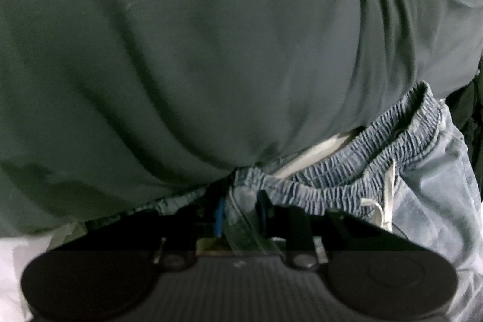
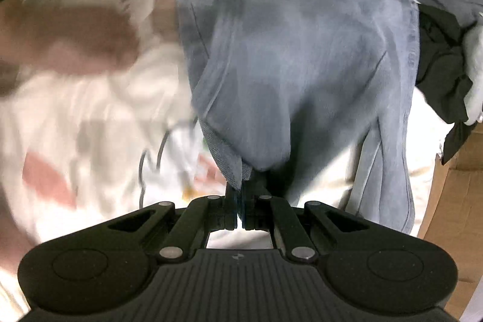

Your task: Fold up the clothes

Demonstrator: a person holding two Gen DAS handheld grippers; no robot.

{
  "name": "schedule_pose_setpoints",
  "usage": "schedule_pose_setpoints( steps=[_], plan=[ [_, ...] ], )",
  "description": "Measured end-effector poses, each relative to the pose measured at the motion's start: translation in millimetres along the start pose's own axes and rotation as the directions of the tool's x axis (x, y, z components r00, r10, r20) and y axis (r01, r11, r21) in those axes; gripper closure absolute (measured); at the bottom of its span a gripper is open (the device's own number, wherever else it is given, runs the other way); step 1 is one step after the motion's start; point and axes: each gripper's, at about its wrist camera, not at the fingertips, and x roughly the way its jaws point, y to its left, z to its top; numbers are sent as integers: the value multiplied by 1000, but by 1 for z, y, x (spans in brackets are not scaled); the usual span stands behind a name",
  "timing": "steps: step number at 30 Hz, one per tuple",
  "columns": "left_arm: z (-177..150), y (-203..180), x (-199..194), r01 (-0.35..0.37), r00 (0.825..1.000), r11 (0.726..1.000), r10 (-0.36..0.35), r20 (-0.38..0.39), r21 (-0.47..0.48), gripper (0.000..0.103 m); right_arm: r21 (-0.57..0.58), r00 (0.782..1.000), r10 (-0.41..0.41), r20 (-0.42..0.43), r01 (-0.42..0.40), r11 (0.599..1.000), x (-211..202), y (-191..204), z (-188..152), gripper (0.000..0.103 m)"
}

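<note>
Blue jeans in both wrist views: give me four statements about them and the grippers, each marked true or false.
1. The right gripper is shut on the blue jeans. True.
2. The jeans' waistband is plain leather. False: it is gathered elastic with a white drawstring.
3. The left gripper has jeans fabric between its fingers. True.
4. A red towel lies over the waistband. False: a dark green garment does.
</note>
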Motion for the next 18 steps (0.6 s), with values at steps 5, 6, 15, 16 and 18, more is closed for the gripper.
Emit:
schedule_pose_setpoints(
  steps=[5, 6, 15, 16, 18],
  plan=[
    [5, 5, 3, -14, 1000, 1000, 14, -4, 6, 79, -105, 1000, -14, -21, 12, 994, -14, 0, -32, 103],
    [6, 6, 4, -17, 1000, 1000, 17, -5, 6, 79, -116, 1000, -17, -21, 15, 993, -17, -2, -35, 103],
    [20, 9, 8, -64, 998, 998, 64, -24, 9, 79, -149, 1000, 15, 17, -12, 989, -47, 17, -63, 103],
    [21, 9, 9, -68, 997, 998, 69, -28, 8, 79, -158, 999, 20, 27, -15, 987, -50, 21, -65, 103],
    [25, 10, 10, -73, 997, 997, 74, -38, 19, 79, -176, 998, 30, 47, -21, 984, -58, 26, -68, 103]
  ],
)
